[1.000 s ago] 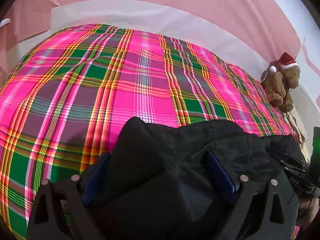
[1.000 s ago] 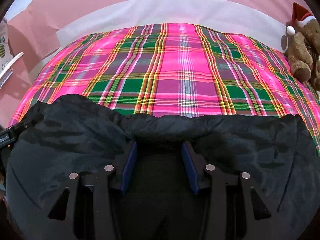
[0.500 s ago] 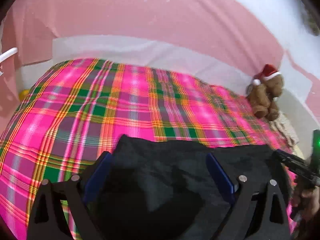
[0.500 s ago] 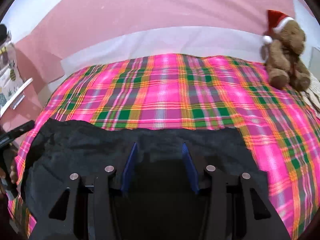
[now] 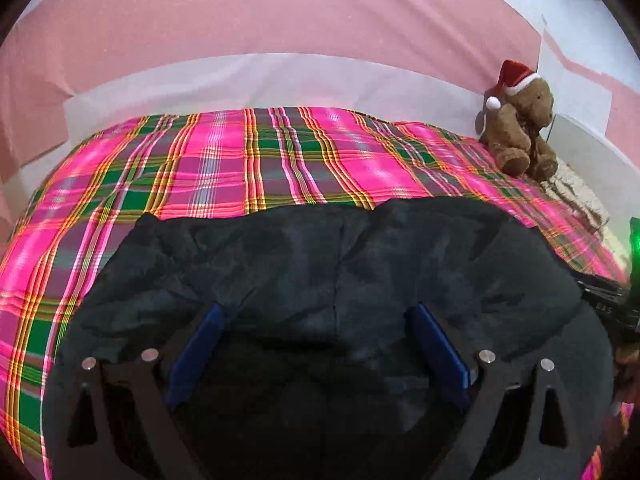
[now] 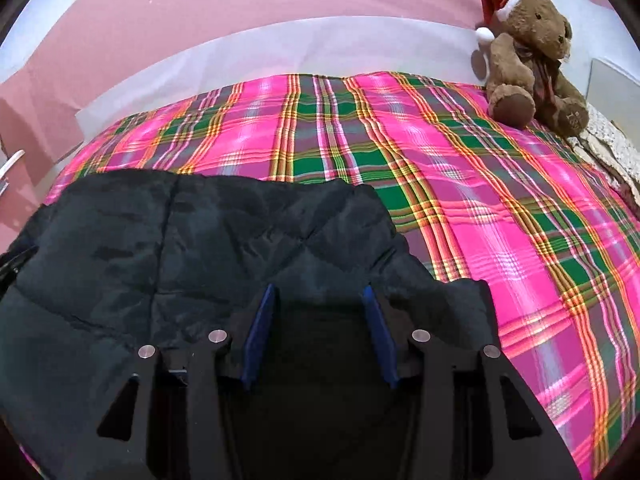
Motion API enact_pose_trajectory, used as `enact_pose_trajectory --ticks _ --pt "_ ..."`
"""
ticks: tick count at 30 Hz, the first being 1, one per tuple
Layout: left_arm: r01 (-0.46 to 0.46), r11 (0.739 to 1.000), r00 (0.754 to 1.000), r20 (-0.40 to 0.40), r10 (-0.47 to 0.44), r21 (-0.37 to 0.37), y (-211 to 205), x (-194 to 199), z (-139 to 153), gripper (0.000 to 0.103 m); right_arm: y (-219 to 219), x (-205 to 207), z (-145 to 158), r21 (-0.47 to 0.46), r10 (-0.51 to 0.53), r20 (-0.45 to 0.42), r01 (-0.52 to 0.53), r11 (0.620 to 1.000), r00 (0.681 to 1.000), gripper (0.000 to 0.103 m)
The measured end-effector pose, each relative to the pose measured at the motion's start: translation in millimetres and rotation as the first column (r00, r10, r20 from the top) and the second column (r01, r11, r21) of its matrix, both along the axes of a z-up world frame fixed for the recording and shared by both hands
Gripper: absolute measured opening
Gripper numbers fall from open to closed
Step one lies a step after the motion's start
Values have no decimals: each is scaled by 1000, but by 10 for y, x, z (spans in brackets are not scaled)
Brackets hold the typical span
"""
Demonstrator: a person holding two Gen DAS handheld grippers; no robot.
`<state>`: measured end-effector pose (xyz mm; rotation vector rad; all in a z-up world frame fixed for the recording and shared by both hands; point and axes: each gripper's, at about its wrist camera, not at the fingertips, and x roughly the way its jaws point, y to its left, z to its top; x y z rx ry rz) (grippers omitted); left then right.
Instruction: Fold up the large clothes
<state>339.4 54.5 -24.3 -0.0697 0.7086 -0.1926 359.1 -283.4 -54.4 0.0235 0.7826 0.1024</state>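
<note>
Pink walls and a plaid bedspread point(image 5: 280, 160) are noted. Black padded garment point(image 5: 340, 256) is spread crosswise on the near bed, directly beneath both grippers. Left gripper point(image 5: 316, 320) and right gripper point(image 6: 318, 300) are each seen spread, fabric bunched between; actual clamping cannot be confirmed.

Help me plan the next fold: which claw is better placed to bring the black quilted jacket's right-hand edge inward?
Probably right. The right claw sits by the black quilted jacket's right edge, next to pink plaid bedspread; the left claw is over the jacket's middle.
</note>
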Motion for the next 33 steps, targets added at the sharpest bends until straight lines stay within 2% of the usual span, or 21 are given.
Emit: enact_pose_trajectory --ticks 4,7,9,12,15,18,20,22,26,30,33 --pt "-4 1000 1000 -24 4 1 6 45 31 97 4 12 5 -9 -12 0 12 1000 1000 46" --pt "5 1000 999 -42 -7 -31 97 -67 185 96 -55 -94 215 11 -25 -10 25 1000 1000 46" --pt "12 996 1000 -5 -12 -87 264 -265 357 96 -104 -290 395 35 -12 24 11 999 1000 46" --pt "-5 996 998 64 11 -93 540 -593 497 96 -178 -638 545 57 10 66 -14 998 998 46" --pt "-65 991 996 48 70 -113 851 -779 338 96 -235 -807 433 65 9 44 -12 998 999 46" --pt "-119 985 992 -54 113 -127 1007 -721 -31 96 -288 -766 164 52 -4 -2 5 999 1000 46" --pt "-112 983 993 -44 106 -147 1039 -699 -169 96 -271 -722 94 41 -9 -11 10 999 1000 46" --pt "-123 974 992 -52 115 -188 1075 -663 -222 96 -224 -662 38 9 -9 -20 9 1000 1000 46" --pt "-135 979 990 -64 126 -156 1042 -701 -134 95 -233 -691 127 4 -33 -34 33 999 999 46" --pt "-132 978 991 3 134 -159 1074 -1082 137 95 -265 -1100 422 52 -14 30 13 999 999 46" --pt "-90 986 993 65 100 -141 979 -1414 237 95 -281 -1359 420 53 1 42 -3 999 999 46"
